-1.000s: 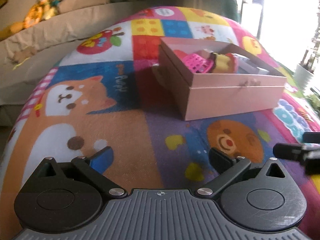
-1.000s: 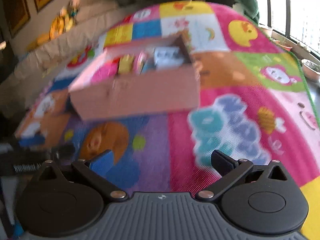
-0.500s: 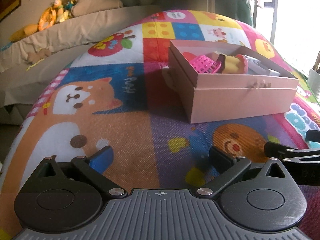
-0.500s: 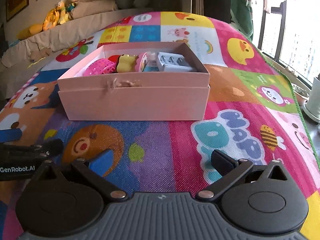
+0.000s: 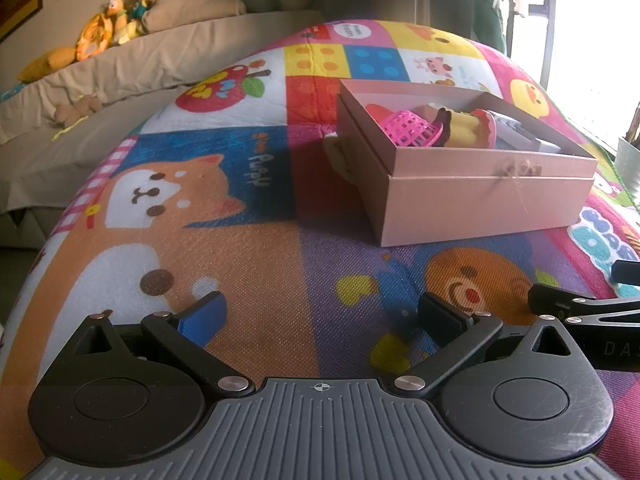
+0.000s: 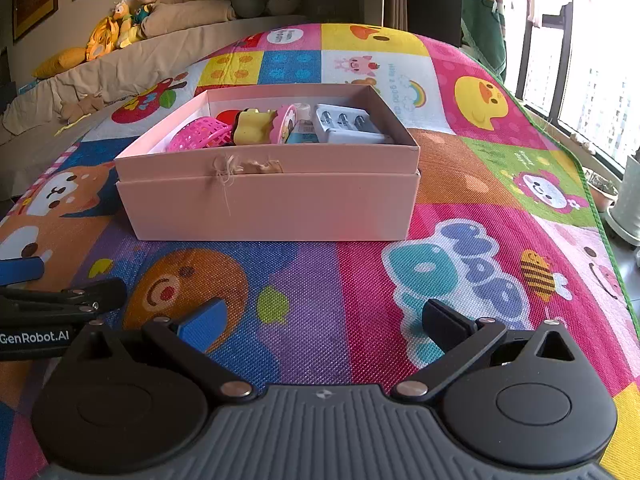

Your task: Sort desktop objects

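Pink box [image 6: 272, 204] on patterned play mat [image 6: 460, 184], holding pink basket [image 6: 196, 140], yellow toy [image 6: 252, 126], white charger [image 6: 344, 124], left gripper [image 5: 320, 316] and right gripper [image 6: 320, 320] both spread, empty.

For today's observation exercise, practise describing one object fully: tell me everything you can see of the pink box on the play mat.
The pink box is a shallow rectangle that looks like cardboard, open at the top. An upper part sits nested in a slightly wider lower part, leaving a seam along the front. A frayed bit of string hangs from the front rim. It rests flat on the colourful play mat, apart from both grippers. Inside lie a pink basket, a yellow toy and a white battery charger.
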The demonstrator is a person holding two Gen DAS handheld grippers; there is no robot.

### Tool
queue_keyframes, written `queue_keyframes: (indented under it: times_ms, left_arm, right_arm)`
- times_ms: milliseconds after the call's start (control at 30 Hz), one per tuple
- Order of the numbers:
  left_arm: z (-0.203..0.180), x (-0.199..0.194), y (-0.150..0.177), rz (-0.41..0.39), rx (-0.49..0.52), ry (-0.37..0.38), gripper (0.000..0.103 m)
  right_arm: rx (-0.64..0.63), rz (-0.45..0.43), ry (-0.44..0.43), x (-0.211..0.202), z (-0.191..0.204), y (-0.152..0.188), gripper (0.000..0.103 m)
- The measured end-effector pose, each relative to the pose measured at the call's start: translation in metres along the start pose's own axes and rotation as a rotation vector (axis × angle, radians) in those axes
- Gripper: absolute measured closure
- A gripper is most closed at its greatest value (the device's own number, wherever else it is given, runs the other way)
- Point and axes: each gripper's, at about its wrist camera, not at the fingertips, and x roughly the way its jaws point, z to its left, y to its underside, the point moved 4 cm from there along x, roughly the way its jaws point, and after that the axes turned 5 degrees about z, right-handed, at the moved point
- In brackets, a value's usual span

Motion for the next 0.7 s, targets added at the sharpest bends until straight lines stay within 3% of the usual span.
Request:
queue_keyframes:
  times_ms: [700]
  left_arm:
    - [0.0002,0.0002,0.0001,0.0,0.0,0.0,0.0]
  right_arm:
    - [0.0,0.0,0.0,-0.0008,0.0001,0.0004,0.0]
